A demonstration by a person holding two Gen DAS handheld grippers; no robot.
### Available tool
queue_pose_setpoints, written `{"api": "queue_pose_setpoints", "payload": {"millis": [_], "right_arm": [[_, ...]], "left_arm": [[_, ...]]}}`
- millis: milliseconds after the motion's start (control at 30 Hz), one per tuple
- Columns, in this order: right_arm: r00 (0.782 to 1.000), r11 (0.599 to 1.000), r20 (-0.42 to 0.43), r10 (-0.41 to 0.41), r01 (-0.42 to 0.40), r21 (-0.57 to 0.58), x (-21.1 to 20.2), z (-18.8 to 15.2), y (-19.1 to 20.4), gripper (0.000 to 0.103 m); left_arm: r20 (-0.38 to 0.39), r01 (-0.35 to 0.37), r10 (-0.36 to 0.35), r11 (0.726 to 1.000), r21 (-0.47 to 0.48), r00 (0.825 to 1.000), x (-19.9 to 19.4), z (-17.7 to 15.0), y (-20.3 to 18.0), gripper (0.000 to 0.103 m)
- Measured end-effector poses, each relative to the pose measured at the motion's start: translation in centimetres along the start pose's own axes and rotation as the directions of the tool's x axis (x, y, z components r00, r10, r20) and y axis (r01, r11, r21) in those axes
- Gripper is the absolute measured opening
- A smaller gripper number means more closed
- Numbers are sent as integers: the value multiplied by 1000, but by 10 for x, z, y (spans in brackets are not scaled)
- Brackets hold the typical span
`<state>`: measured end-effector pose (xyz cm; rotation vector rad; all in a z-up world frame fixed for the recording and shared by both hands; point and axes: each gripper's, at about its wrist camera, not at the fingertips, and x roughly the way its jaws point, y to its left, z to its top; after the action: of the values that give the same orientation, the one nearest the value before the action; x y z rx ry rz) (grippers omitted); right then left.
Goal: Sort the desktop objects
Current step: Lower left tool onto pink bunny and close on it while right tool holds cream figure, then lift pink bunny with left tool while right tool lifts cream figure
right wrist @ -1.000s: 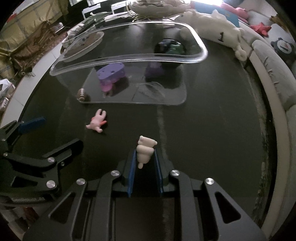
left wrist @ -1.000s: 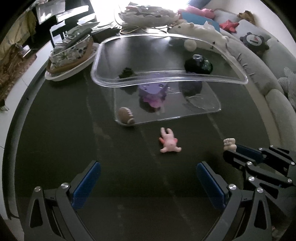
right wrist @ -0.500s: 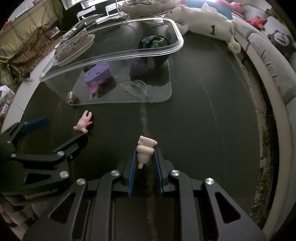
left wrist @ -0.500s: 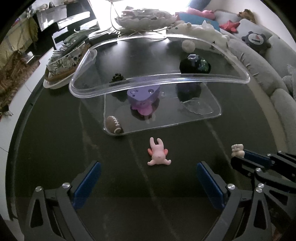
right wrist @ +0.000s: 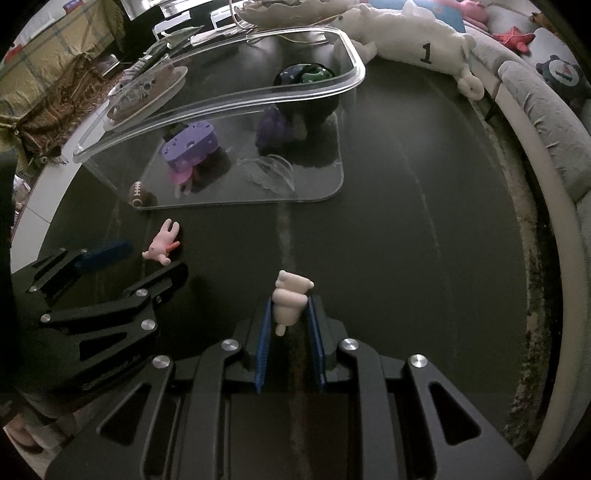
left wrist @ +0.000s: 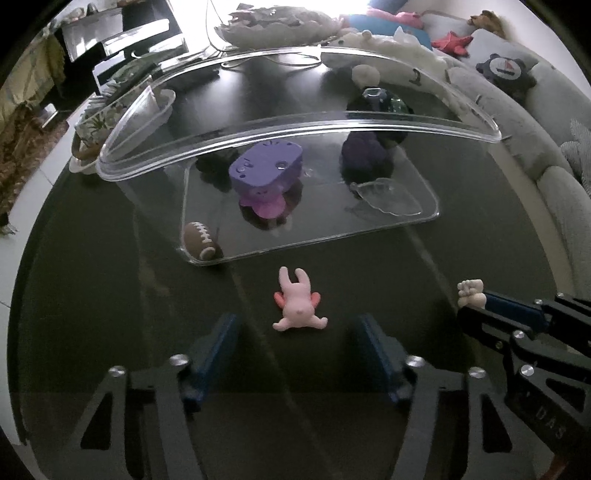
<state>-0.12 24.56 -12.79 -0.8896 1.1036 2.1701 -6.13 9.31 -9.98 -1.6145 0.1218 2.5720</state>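
A pink rabbit figure (left wrist: pixel 298 304) lies on the dark table, just ahead of and between the fingers of my open left gripper (left wrist: pixel 299 332); it also shows in the right wrist view (right wrist: pixel 161 248). My right gripper (right wrist: pixel 290 314) is shut on a small cream figure (right wrist: pixel 290 300), also seen in the left wrist view (left wrist: pixel 470 292). A clear plastic bin (left wrist: pixel 369 122) stands beyond, holding a purple block toy (left wrist: pixel 266 168), a tiny football (left wrist: pixel 199 239), a dark purple toy (left wrist: pixel 364 151) and a dark ball (left wrist: pixel 380 101).
A floral dish (left wrist: pixel 110 122) stands left of the bin. A white plush toy (right wrist: pixel 417 40) lies at the table's far right edge. A grey sofa (left wrist: pixel 546 122) curves along the right. A bowl (left wrist: pixel 280 22) sits at the back.
My left gripper has moved forward to the pink rabbit and its fingers have narrowed around it. My right gripper keeps holding the cream figure and has shifted slightly back and right.
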Motion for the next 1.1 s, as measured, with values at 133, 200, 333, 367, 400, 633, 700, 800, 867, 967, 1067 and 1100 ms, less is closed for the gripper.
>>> {"api": "queue_pose_setpoints", "payload": {"millis": [133, 200, 333, 367, 400, 633, 700, 800, 867, 967, 1067, 1100], "right_arm": [[1000, 1000, 3, 1, -1, -3, 4, 2, 0, 18], [1000, 1000, 6, -3, 3, 0, 6, 1, 1, 18], [1000, 1000, 3, -1, 1, 2, 4, 0, 2, 18], [1000, 1000, 2, 0, 0, 2, 4, 0, 3, 18], [1000, 1000, 2, 1, -1, 2, 4, 0, 3, 18], [1000, 1000, -2, -1, 1, -5, -1, -2, 9, 18], [1000, 1000, -2, -2, 2, -7, -3, -3, 10, 18], [1000, 1000, -2, -2, 1, -11, -7, -4, 13, 18], [1000, 1000, -3, -2, 2, -18, -9, -5, 17, 18], [1000, 1000, 0, -5, 5, -24, -13, -5, 21, 18], [1000, 1000, 6, 0, 0, -26, -18, -6, 25, 18], [1000, 1000, 8, 2, -1, -27, -20, -6, 26, 18]], "left_arm": [[3, -29, 29, 999, 17, 1000, 1, -2, -5, 49], [6, -24, 24, 1000, 18, 1000, 0, -3, -6, 41], [16, -22, 22, 1000, 23, 1000, -2, -5, -8, 27], [19, -27, 27, 999, 26, 999, -3, -5, -8, 27], [22, -25, 25, 999, 23, 999, -3, -5, -8, 27], [44, -13, 13, 1000, 4, 999, -13, -7, -6, 26], [44, -16, 16, 1000, 5, 999, -16, -9, -6, 26], [43, -25, 25, 1000, 1, 999, -20, -10, 1, 26], [43, -24, 24, 1000, -2, 999, -24, -12, 5, 26], [43, -26, 26, 1000, -3, 999, -26, -9, 0, 26], [42, -28, 28, 1000, -7, 999, -25, -5, -1, 26], [41, -29, 29, 1000, -9, 999, -25, -4, -1, 26]]}}
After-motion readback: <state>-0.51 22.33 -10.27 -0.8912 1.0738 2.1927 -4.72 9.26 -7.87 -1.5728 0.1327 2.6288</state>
